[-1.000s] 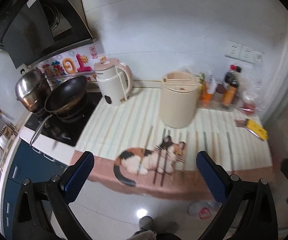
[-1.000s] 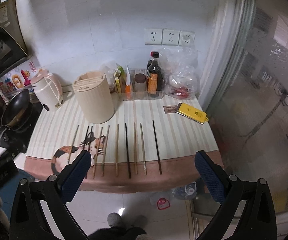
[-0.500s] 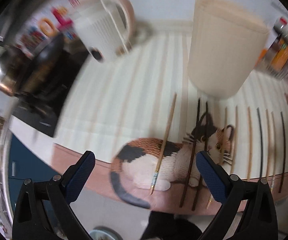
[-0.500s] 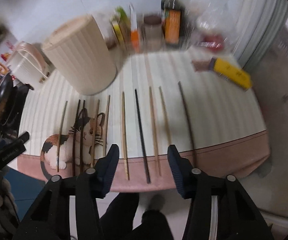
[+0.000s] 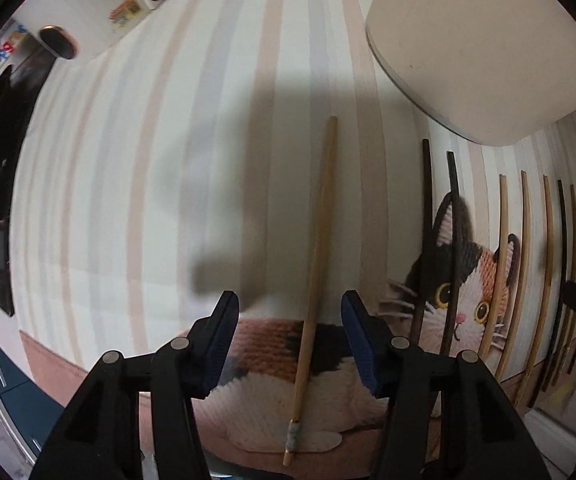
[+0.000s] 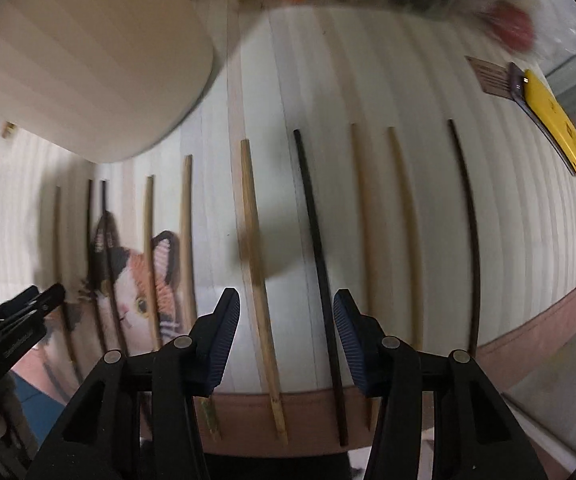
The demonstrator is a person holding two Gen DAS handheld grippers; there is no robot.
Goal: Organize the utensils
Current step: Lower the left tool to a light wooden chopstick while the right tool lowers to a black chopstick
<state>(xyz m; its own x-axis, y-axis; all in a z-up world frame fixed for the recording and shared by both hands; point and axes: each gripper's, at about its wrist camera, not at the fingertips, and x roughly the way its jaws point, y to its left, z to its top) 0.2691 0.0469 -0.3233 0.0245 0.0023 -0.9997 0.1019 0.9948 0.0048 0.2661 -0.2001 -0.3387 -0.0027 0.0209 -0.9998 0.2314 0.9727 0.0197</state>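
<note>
Striped mat (image 5: 167, 160), chopstick (image 5: 316, 264) lengthwise between jaws

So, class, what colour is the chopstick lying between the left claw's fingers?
Light tan wood, with a pale band near its close end; the chopstick shows best in the left wrist view.

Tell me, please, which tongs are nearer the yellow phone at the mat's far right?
Right. The right tongs straddle two mid-row chopsticks, the yellow phone to their right. The left tongs straddle the leftmost chopstick.

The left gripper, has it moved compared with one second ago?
Yes. The left gripper has come down and forward toward the mat; its open jaws now straddle the leftmost chopstick, which looked far and small before.
</note>
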